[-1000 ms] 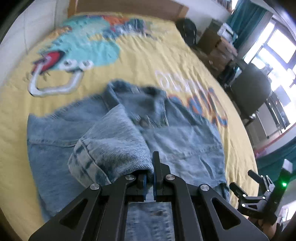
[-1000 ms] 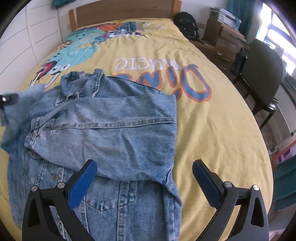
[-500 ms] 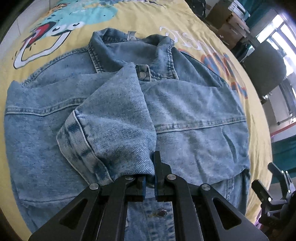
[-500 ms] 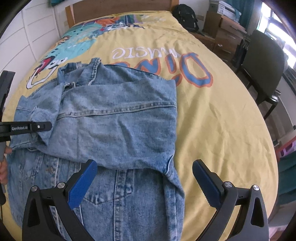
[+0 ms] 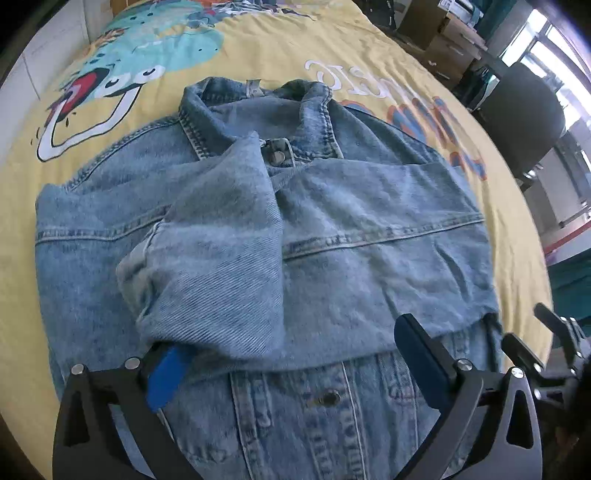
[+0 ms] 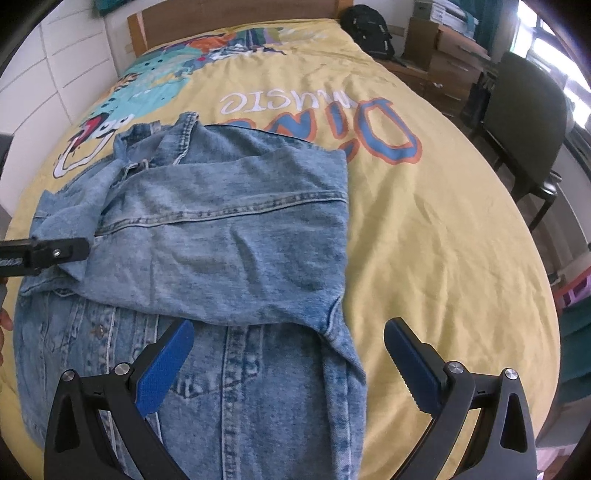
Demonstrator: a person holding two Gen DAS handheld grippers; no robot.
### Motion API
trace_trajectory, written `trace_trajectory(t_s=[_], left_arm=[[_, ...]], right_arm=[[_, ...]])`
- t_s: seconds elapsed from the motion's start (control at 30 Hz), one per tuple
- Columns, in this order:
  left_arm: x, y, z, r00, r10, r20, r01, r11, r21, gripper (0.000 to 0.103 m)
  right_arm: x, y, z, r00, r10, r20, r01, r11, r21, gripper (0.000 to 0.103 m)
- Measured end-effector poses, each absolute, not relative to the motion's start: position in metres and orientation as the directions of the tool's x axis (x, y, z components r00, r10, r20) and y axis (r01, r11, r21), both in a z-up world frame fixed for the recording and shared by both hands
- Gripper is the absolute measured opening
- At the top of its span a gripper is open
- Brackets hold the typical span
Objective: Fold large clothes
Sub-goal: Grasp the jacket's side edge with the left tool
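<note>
A light blue denim jacket (image 5: 369,243) lies front-up on the yellow bedspread (image 5: 280,55), collar toward the headboard, both sleeves folded across the chest. My left gripper (image 5: 291,362) hangs low over it with its jaws opening wide; the left sleeve's cuff (image 5: 207,317) lies loose on the jacket, draped against the left blue pad and not pinched. In the right wrist view the jacket (image 6: 236,236) fills the left half of the bed. My right gripper (image 6: 288,354) stands open above the jacket's lower right side with nothing gripped. The left gripper's finger (image 6: 44,253) shows at that view's left edge.
The bedspread (image 6: 436,236) carries a cartoon dinosaur and big lettering, bare to the right of the jacket. A wooden headboard (image 6: 229,14), a black backpack (image 6: 367,29), stacked boxes (image 6: 443,48) and a dark chair (image 6: 524,122) stand beyond and right of the bed. A white wall runs along the left.
My left gripper, shut on the sleeve cuff before, has come down over the jacket and opened, leaving the sleeve laid across the chest. The right gripper has stayed open and almost still.
</note>
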State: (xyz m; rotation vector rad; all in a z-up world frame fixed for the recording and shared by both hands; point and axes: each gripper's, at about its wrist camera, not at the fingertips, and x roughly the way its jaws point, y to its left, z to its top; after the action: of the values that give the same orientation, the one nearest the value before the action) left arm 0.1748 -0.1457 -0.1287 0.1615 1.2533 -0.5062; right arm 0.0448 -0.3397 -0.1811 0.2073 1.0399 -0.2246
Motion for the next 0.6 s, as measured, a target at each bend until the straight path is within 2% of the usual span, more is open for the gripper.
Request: trace_trajectory(t_s=[0.17,0.23,0.4,0.6], left_arm=[[0.161,-0.123,-0.102,0.252,-0.321,-0.913,0.473,0.864,-0.173,0.102],[0.157,-0.109,-0.095,0.273,-0.300,-0.914,0.470,0.871,-0.145,0.102],[0.156,-0.050,-0.095,0.319,-0.223,-0.921,0.420,0.905,-0.074,0.102],[0.159,0.024,-0.125,0.333,-0.067,-0.941,0.300,0.953,0.038,0.102]], right_arm=[[0.042,-0.341,-0.183,0.483,-0.085,-0.872,0.284,0.957,0.064,0.103],[0.043,-0.340,-0.184,0.480,-0.081,-0.873,0.281,0.957,0.065,0.103],[0.044,-0.334,-0.183,0.485,-0.072,-0.872,0.270,0.960,0.071,0.103],[0.049,-0.319,-0.182,0.487,-0.058,-0.871,0.238,0.969,0.069,0.103]])
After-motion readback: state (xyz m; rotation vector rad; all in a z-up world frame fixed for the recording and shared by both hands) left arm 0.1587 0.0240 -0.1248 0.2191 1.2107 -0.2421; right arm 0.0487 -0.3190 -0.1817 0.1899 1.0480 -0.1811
